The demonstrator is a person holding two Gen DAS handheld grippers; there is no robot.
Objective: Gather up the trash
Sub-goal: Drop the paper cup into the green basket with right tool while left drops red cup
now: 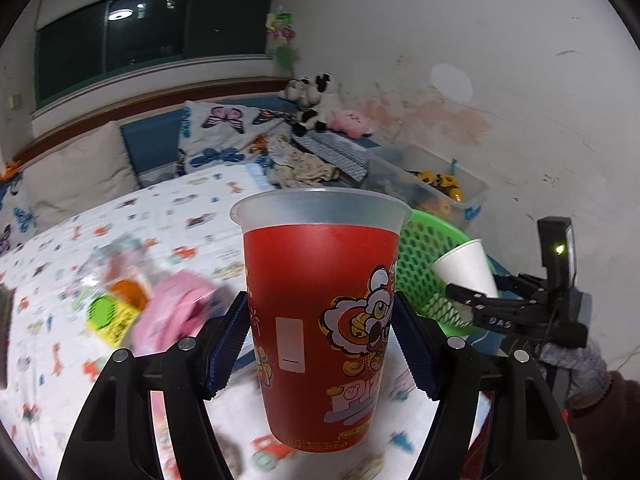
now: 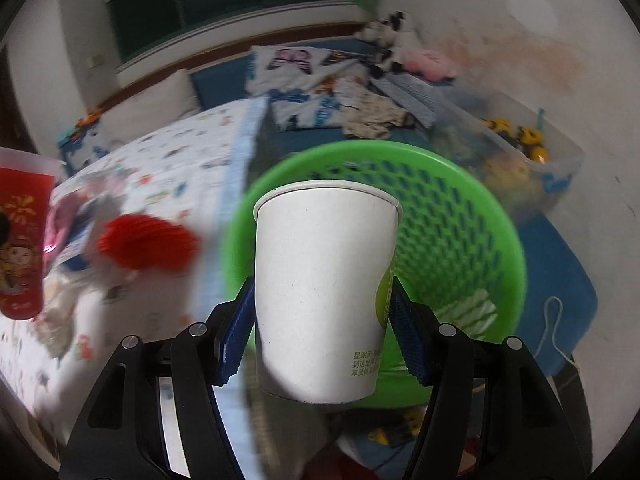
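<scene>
While both of my views blur at the edges, I can see a bed [image 1: 132, 240] under a white sheet printed with small cartoon figures, set against a dark window [image 1: 140, 32] and a stained white wall [image 1: 500, 100]. Pillows with a butterfly print [image 1: 224, 136], plush toys [image 1: 320, 108] and a clear plastic bin of yellow toys [image 1: 444, 188] sit along the far side. My left tongs [image 1: 320, 344] are clamped on a red plastic cup with a frosted rim and a cartoon print [image 1: 320, 312], held upright above the sheet. My right tongs [image 2: 322, 328] grip a plain white paper cup [image 2: 324, 292], which hangs in front of a round green plastic basket with a perforated wall [image 2: 452, 248] standing just beside the bed on a blue mat [image 2: 560, 272]. From the left view the white cup and the right tongs show near the basket's rim, borne by a hand in a grey glove [image 1: 576, 364]. On the sheet lie smeared scraps: something pink [image 1: 176, 312], a yellow-green packet [image 1: 108, 316] and a red pleated piece [image 2: 148, 240]; I cannot tell what they are. The cups hide much of the basket's inside from me.
</scene>
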